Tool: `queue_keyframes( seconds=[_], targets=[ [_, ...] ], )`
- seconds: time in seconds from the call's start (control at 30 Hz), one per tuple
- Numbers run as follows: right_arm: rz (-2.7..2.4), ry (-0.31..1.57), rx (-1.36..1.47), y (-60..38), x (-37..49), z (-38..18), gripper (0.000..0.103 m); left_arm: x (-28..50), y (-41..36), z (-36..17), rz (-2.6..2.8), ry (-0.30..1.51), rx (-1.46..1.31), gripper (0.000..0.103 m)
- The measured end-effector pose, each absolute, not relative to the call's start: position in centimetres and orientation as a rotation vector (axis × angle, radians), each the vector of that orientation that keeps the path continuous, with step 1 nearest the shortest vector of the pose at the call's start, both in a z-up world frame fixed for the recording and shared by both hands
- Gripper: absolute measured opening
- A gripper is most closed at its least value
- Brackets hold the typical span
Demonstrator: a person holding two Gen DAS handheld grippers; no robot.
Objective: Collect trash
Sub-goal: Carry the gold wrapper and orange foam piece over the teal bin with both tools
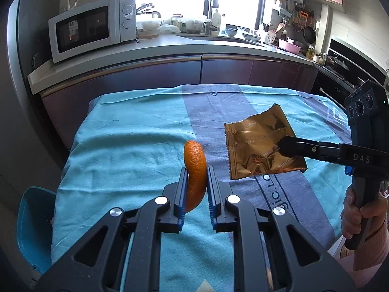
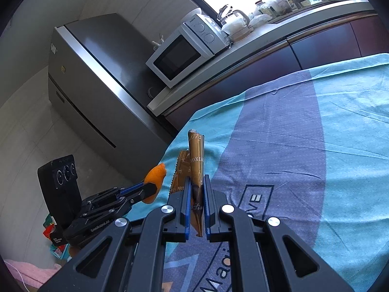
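My left gripper (image 1: 196, 171) is shut on a curved piece of orange peel (image 1: 194, 168), held above the blue cloth-covered table (image 1: 126, 150). The same peel (image 2: 155, 175) shows at the left of the right wrist view, pinched in the left gripper (image 2: 153, 188). My right gripper (image 2: 195, 181) is shut on a crumpled gold snack wrapper (image 2: 195, 160), which stands up between the pads. From the left wrist view the wrapper (image 1: 257, 143) hangs above the table to the right of the peel, clamped by the right gripper (image 1: 283, 146), with a hand (image 1: 359, 216) on its handle.
A kitchen counter (image 1: 155, 48) with a white microwave (image 1: 92, 26) runs behind the table. A grey fridge (image 2: 97, 77) stands left of the counter. A blue chair (image 1: 34, 228) sits at the table's left edge. Colourful items (image 2: 54, 238) lie on the floor at lower left.
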State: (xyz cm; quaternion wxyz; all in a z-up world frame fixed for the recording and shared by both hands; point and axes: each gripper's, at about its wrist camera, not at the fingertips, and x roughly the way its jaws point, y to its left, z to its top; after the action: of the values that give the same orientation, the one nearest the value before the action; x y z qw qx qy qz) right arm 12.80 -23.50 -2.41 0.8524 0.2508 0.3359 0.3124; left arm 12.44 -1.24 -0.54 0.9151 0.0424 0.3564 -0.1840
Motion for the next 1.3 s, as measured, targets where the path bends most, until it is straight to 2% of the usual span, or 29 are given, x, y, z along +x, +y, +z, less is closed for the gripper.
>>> queue_keyframes(
  seconds=[1.3],
  targets=[
    [0.840, 0.778, 0.453, -13.3, 15.0, -2.5, 0.008, 10.0, 7.4, 0.5, -0.200, 0.719, 0.024, 0.016]
  ],
)
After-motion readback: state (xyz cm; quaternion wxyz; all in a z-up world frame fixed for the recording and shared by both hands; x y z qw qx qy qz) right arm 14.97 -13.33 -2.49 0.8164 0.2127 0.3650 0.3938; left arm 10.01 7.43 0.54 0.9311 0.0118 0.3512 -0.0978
